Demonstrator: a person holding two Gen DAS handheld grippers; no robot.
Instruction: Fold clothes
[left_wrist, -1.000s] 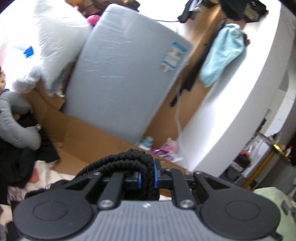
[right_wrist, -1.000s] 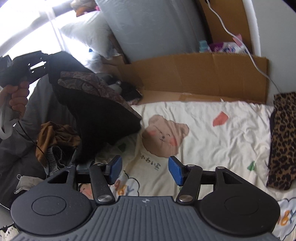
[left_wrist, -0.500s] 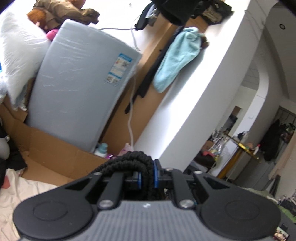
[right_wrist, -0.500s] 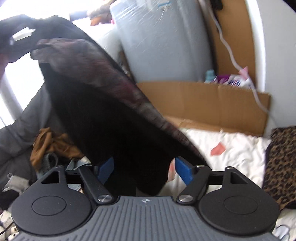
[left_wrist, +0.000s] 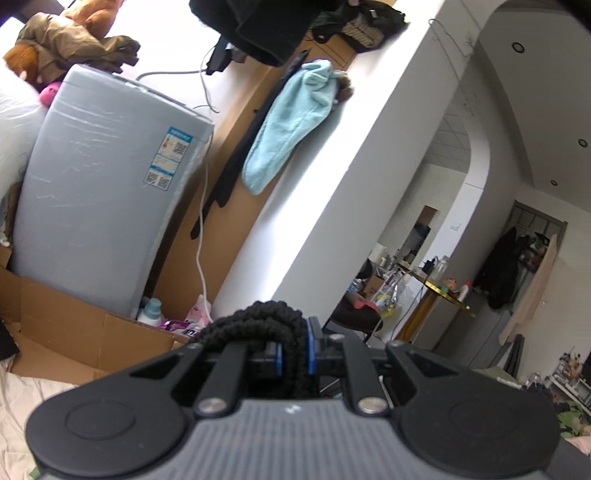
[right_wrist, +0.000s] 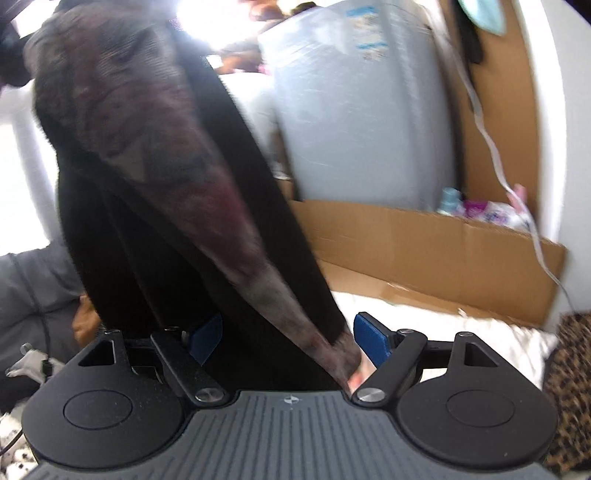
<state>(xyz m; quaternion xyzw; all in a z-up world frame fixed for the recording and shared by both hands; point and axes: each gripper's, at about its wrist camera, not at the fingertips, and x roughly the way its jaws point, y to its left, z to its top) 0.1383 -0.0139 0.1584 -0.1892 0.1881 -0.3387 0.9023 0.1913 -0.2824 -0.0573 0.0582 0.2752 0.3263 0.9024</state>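
My left gripper (left_wrist: 295, 350) is shut on a thick black knitted edge of the dark garment (left_wrist: 258, 325), which bunches over its blue pads. In the right wrist view the same garment (right_wrist: 166, 184), black with a reddish-brown patterned panel, hangs down from the upper left. Its lower end drops between the fingers of my right gripper (right_wrist: 288, 332). The right jaws are closing around the cloth, with the blue pads (right_wrist: 369, 339) still wide apart and not pressing on it.
A grey plastic-wrapped block (left_wrist: 103, 192) stands behind a cardboard box (right_wrist: 424, 251). A light blue towel (left_wrist: 291, 122) hangs by the white wall. A leopard-print cloth (right_wrist: 569, 387) lies at the right on the white sheet (right_wrist: 443, 325). Grey clothes (right_wrist: 37, 288) lie at the left.
My left gripper has risen and swung right, lifting the garment. The cloth, earlier off to the left of the right gripper, now hangs down between its fingers.
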